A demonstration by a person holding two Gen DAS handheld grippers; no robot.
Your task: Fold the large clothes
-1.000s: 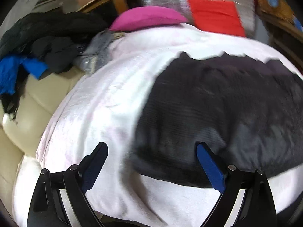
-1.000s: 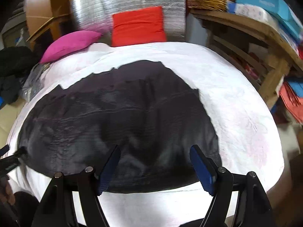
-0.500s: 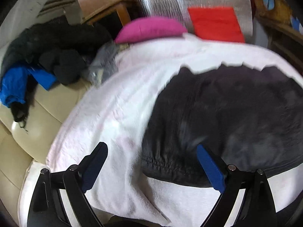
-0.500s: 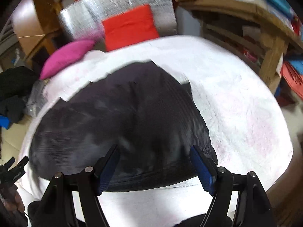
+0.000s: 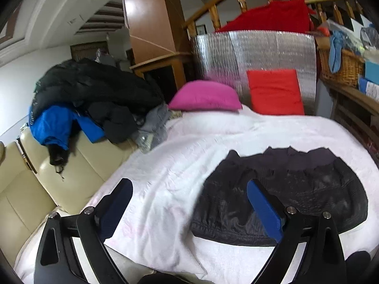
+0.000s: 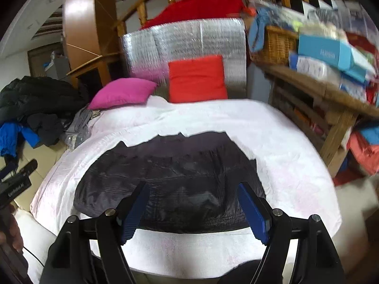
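Flat on the white blanket (image 6: 279, 142) lies the dark garment (image 6: 170, 179), folded into a wide rectangle. Both tongs hang above its near edge, empty: the left gripper (image 5: 189, 208) spread wide at its seven o'clock corner, the right gripper (image 6: 193, 209) spread at six. At eleven o'clock sits a pink pillow (image 6: 122, 93); at twelve, a red cushion (image 6: 196, 79).

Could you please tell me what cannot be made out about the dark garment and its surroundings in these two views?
- Black quilted garment: its type and sleeves; left wrist view, blurred, partly behind the left gripper.
- Its near hem: right wrist view, partly behind the right gripper.
- Blue boxes on the wooden shelf: lettering unreadable, motion blur.
- Dark clothes pile: individual pieces indistinguishable.
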